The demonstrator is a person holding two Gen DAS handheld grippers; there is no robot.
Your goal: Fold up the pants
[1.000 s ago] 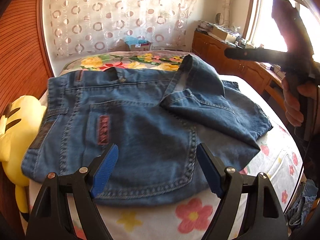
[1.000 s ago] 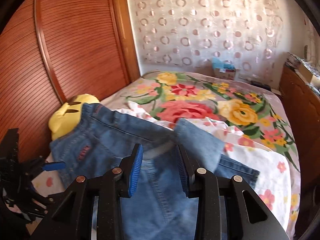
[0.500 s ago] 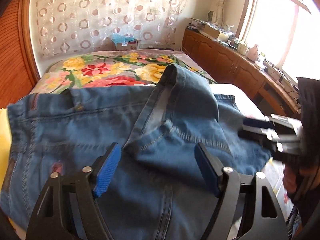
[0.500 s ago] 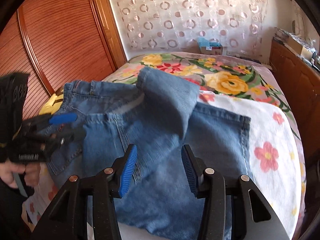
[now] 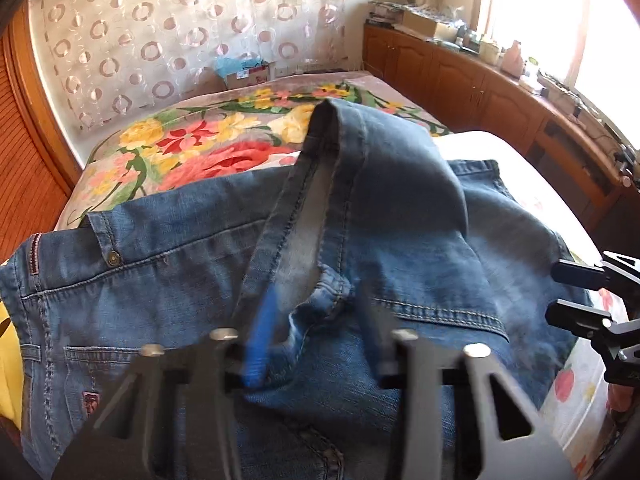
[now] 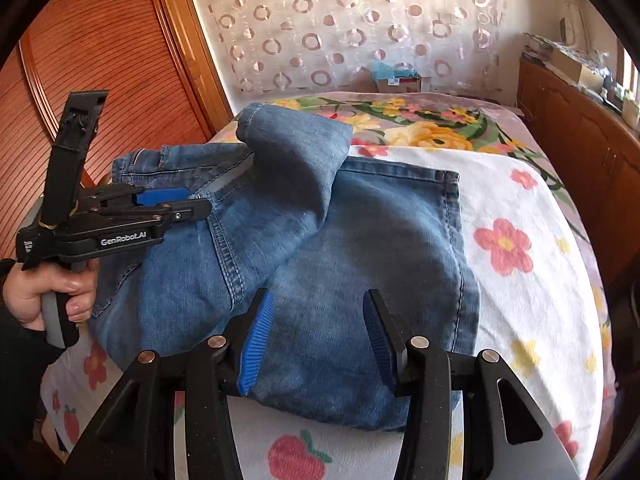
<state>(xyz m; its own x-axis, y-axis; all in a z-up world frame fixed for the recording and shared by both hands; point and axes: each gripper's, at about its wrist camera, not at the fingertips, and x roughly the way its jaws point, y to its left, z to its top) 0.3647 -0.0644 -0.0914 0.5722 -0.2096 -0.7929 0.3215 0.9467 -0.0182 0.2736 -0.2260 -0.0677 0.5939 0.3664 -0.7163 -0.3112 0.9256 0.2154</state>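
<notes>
Blue jeans point(image 5: 400, 240) lie partly folded on the bed, with one leg end bunched up over the middle point(image 6: 296, 152). My left gripper point(image 5: 316, 340) is open, blurred, and low over a crumpled hem near the jeans' middle. It also shows in the right wrist view point(image 6: 176, 202), held in a hand above the jeans' left side. My right gripper point(image 6: 316, 336) is open and empty above the near folded edge of the jeans. Its fingers point(image 5: 576, 276) show at the right edge of the left wrist view.
The bed has a white flowered sheet point(image 6: 520, 248) and a bright floral blanket point(image 5: 192, 148) behind. A yellow plush toy point(image 5: 6, 368) lies at the jeans' left. A wooden wardrobe point(image 6: 100, 40) stands left, low wooden cabinets point(image 5: 480, 88) right, and a box point(image 6: 398, 80) at the headboard.
Both grippers have moved in closer and lower over the jeans. The left jaws have narrowed but remain open around the crumpled hem. The right gripper has shifted toward the near edge.
</notes>
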